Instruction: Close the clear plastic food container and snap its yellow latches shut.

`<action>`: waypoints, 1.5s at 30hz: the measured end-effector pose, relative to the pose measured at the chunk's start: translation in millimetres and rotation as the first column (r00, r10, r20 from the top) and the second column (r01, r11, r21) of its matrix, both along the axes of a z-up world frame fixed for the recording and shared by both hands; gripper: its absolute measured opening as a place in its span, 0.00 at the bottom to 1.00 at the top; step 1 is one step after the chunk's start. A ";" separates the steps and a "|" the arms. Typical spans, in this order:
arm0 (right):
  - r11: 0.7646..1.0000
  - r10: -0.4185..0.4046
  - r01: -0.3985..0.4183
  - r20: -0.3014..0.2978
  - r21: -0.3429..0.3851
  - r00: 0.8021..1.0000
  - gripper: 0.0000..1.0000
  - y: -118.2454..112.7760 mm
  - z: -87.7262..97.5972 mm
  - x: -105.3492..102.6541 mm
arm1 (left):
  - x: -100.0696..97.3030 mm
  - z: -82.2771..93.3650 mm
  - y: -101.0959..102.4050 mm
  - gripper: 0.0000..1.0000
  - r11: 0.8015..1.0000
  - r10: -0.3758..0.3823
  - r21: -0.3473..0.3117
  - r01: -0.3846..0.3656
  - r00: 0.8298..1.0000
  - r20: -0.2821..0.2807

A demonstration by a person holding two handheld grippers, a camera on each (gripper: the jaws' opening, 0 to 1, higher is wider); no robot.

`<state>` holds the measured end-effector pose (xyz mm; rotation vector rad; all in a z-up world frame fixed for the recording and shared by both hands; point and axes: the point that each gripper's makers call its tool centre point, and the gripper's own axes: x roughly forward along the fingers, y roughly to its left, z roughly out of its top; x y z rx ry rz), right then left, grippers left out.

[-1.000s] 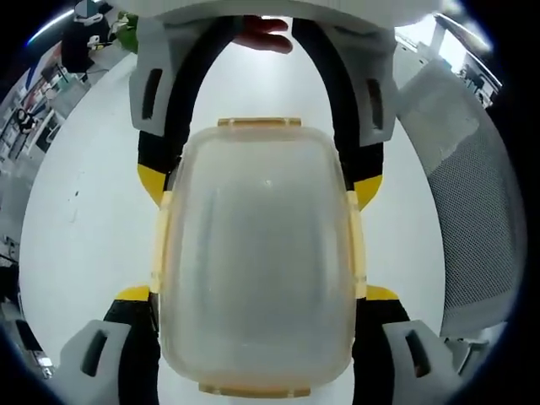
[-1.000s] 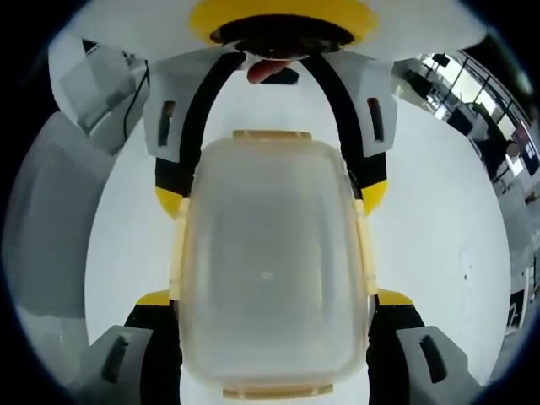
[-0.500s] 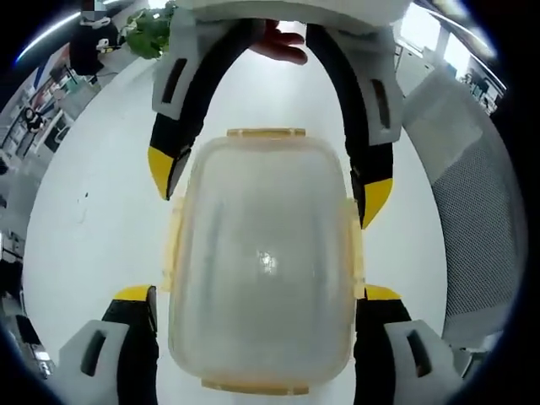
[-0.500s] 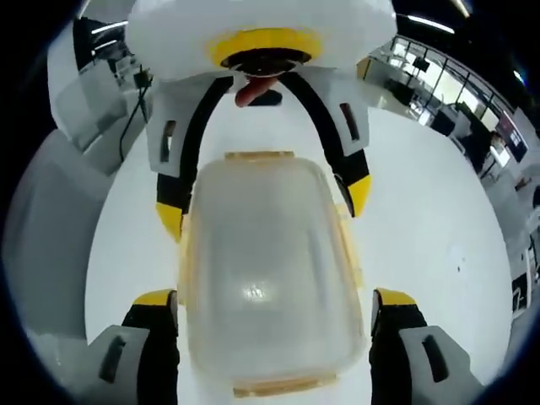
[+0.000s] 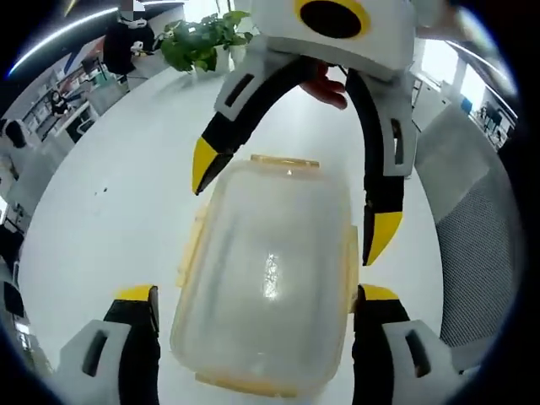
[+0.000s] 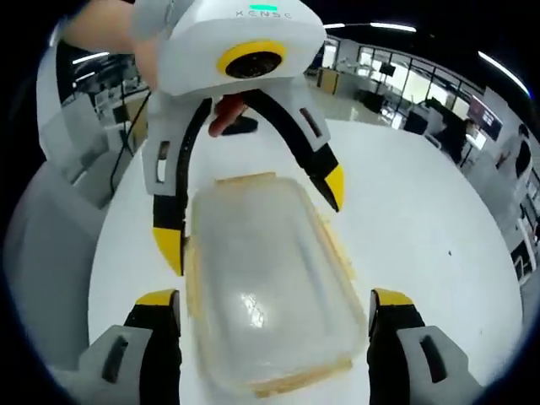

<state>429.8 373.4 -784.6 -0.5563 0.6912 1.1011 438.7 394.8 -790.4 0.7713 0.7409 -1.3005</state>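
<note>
- Both grippers have let go of the box and pulled up and back from it; a moment ago their yellow tips pressed on its long sides.
- Now the box sits alone on the white table, with its clear lid on top.
- In the left gripper view, the left gripper is low in the picture, one jaw on each side of the box. The jaws are spread wide and do not touch it.
- In that same view, the right gripper hangs over the far end of the box. Its jaws are wide apart and tipped up off the lid.
- A hand shows behind that gripper.
- In the right gripper view, the right gripper has its two jaws well apart, with the box between them and nothing held.
- The left gripper is across from it there, jaws apart and raised over the far end of the box.
- Yellow latches run along the box edges. On the long sides they seem to stick out a bit, but I cannot tell if they are snapped down.
- A yellow latch also shows on the long side in the right gripper view.
- A green plant stands past the table.
- A grey mesh chair is beside the table.
</note>
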 end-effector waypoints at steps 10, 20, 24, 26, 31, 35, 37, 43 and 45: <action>0.992 -0.099 0.096 0.032 0.080 0.995 0.90 1.5 6.5 2.4 | 1.3 5.5 7.5 0.95 0.987 0.116 -0.111 -0.115 0.993 0.004; 0.971 -0.194 0.186 0.044 0.153 0.980 0.88 -5.7 14.2 2.6 | 3.4 12.0 11.9 0.94 0.959 0.212 -0.194 -0.205 0.977 0.014; 0.965 -0.217 0.205 0.057 0.166 0.975 0.88 -7.0 16.1 2.1 | 3.6 12.6 14.2 0.94 0.950 0.242 -0.209 -0.234 0.970 0.015; 0.958 -0.236 0.222 0.056 0.184 0.970 0.88 -7.5 16.5 3.2 | 3.9 12.6 16.0 0.94 0.943 0.259 -0.220 -0.249 0.966 0.017; 0.946 -0.266 0.251 0.048 0.207 0.963 0.88 -8.6 16.5 1.7 | 2.8 11.5 18.9 0.94 0.929 0.292 -0.240 -0.280 0.956 0.014; 0.932 -0.298 0.281 0.043 0.229 0.954 0.88 -9.6 18.0 0.6 | 0.3 10.8 20.4 0.92 0.917 0.320 -0.251 -0.309 0.948 0.002; 0.929 -0.305 0.288 0.042 0.232 0.951 0.87 -9.7 17.2 -0.4 | -1.1 10.9 20.8 0.92 0.914 0.328 -0.252 -0.317 0.945 0.002; 0.917 -0.332 0.310 0.051 0.250 0.942 0.88 -11.6 19.8 -0.7 | -1.4 13.2 24.1 0.92 0.902 0.351 -0.268 -0.338 0.936 0.001; 0.912 -0.342 0.318 0.053 0.260 0.938 0.87 -12.1 21.7 -0.7 | -0.5 15.2 25.7 0.92 0.894 0.366 -0.277 -0.353 0.931 -0.004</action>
